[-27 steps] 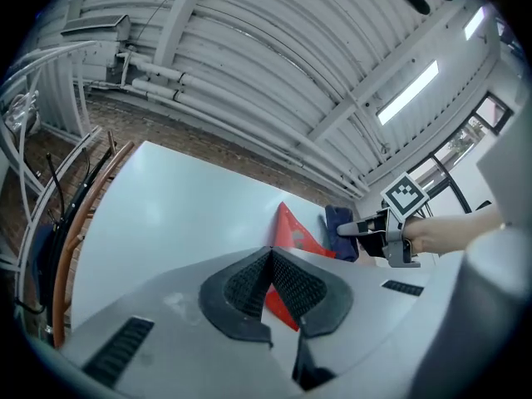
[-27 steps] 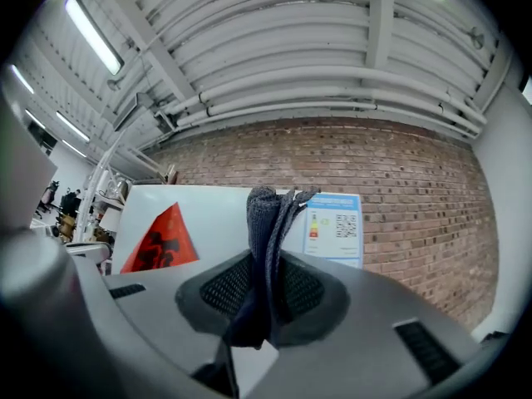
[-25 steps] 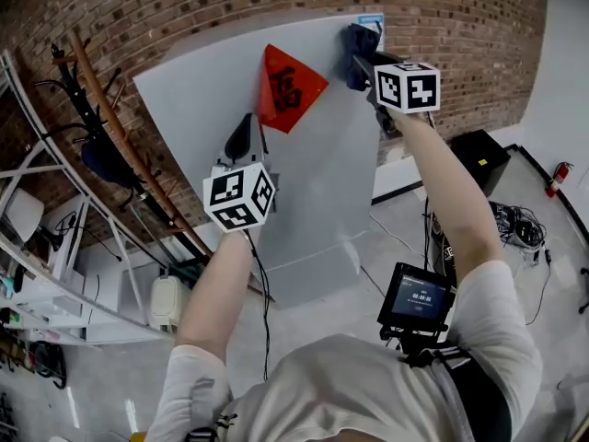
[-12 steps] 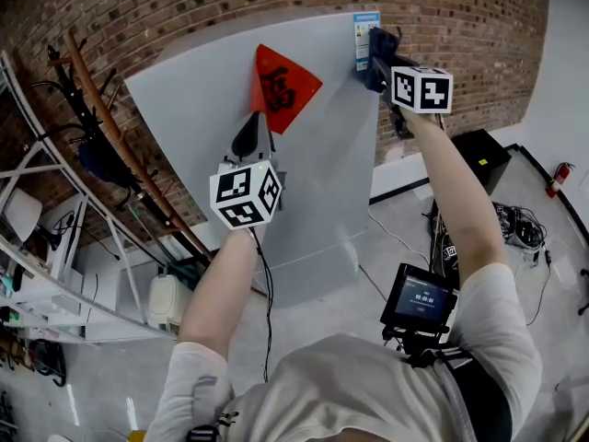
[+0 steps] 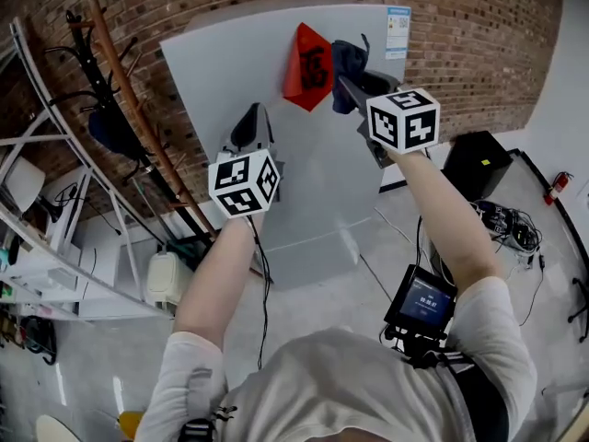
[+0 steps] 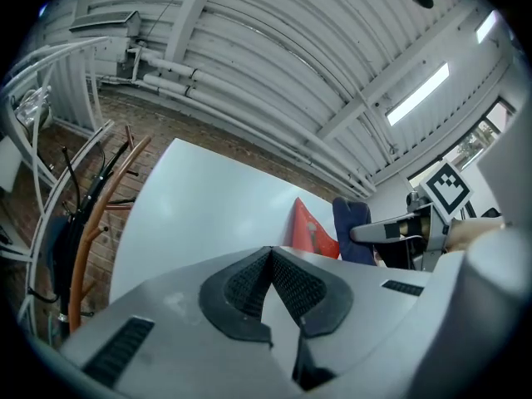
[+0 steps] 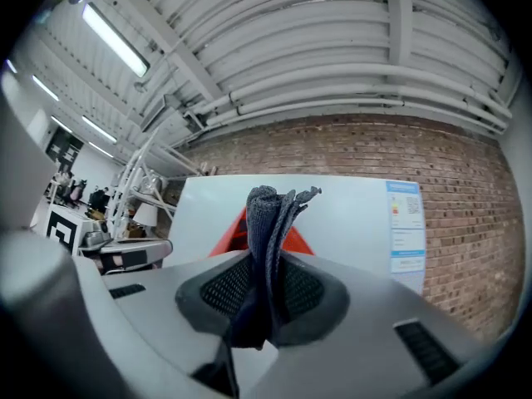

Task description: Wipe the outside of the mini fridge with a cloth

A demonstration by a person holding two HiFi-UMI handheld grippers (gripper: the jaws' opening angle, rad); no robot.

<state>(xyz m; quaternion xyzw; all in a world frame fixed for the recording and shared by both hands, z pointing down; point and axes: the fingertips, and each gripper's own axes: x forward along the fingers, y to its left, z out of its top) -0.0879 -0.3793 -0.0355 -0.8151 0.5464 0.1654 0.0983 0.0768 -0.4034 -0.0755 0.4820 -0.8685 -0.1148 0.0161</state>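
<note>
Dark blue cloth [image 7: 268, 223] is pinched between the jaws of my right gripper [image 5: 354, 86], high at the white mini fridge [image 5: 230, 72] front, just beside its red diamond sticker [image 5: 308, 63]. My left gripper [image 6: 270, 285] is clenched on nothing, lower and more left before the same front.

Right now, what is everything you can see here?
fridge: one, pale grey, against the wall
wall: one, brown brick, behind
sticker: one, red, on the fridge front
label: one, white and blue, fridge's top right corner
cloth: one, dark blue, beside the sticker
rack: one, wooden, left of the fridge
box: one, black, on the floor at right
screen: one, black, at the person's chest
left gripper: one, grey, shut, empty
right gripper: one, grey, shut on the cloth
</note>
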